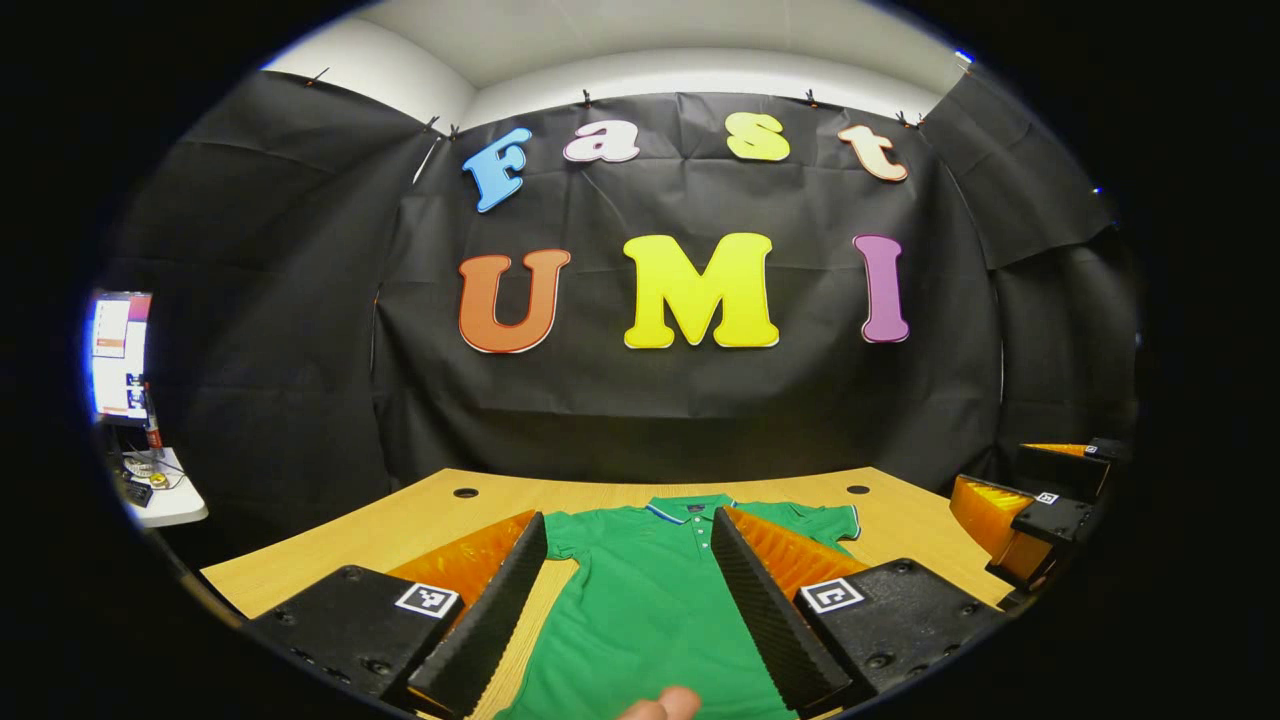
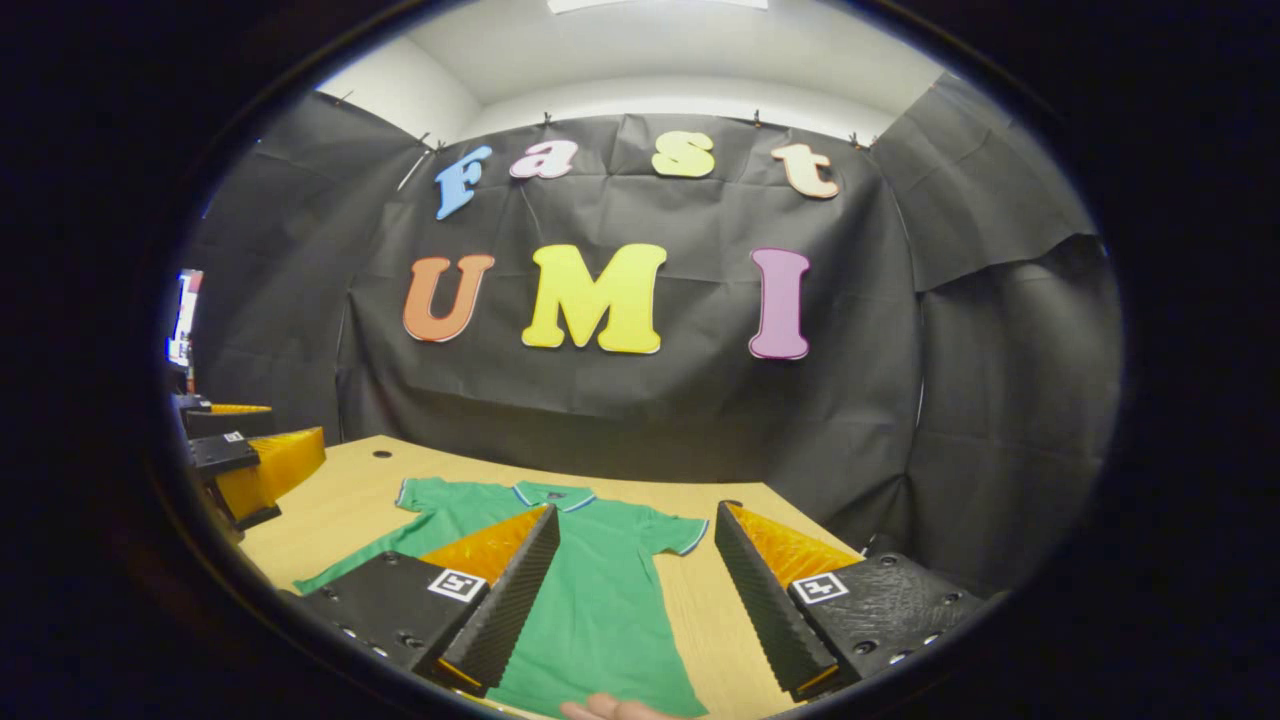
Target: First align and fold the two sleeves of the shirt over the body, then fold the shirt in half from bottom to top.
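The shirt (image 1: 650, 600) lies flat on the table (image 1: 400, 530) — both grippers (image 1: 630, 600) (image 2: 630, 590) gape, holding nothing. Sleeves seem unfolded; a shallow pinch could drag the body askew.

Green polo shirt (image 1: 650, 600) — flat, unfolded, face up on the wooden table (image 1: 400, 520) — collar far, sleeves spread.
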A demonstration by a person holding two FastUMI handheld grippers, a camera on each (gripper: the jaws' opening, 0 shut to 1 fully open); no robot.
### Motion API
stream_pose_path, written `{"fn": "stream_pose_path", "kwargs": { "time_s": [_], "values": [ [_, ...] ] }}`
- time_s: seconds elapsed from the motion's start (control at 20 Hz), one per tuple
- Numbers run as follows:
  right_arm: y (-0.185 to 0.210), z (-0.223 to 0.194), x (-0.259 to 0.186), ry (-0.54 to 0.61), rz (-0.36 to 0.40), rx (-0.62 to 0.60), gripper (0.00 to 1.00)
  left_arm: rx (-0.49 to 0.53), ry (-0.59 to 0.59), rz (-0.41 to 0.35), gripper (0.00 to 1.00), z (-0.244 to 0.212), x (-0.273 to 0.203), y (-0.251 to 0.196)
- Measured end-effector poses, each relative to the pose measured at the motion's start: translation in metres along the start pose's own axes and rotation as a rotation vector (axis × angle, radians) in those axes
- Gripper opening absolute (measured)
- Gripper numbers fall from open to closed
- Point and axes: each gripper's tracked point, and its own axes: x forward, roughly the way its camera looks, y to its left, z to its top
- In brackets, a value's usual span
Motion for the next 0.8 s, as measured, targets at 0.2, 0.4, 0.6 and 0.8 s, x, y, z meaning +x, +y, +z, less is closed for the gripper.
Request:
{"fn": "stream_pose_path", "kwargs": {
  "time_s": [0.2, 0.4, 0.6, 0.8],
  "values": [
    [0.001, -0.007, 0.005, 0.02, 0.005, -0.013, 0.96, -0.014, 0.007, 0.02, 1.0, -0.004, 0.007, 0.005],
    [0.002, -0.013, 0.007, 0.027, 0.013, -0.021, 0.96, -0.024, 0.03, 0.002, 1.0, -0.01, 0.007, -0.001],
    [-0.002, -0.009, 0.012, 0.018, 0.008, -0.028, 0.96, -0.02, 0.027, -0.013, 1.0, -0.011, 0.007, -0.005],
    [-0.002, -0.002, 0.03, -0.008, 0.023, -0.064, 0.95, -0.004, 0.019, -0.025, 1.0, -0.012, 0.007, -0.01]
  ]
}}
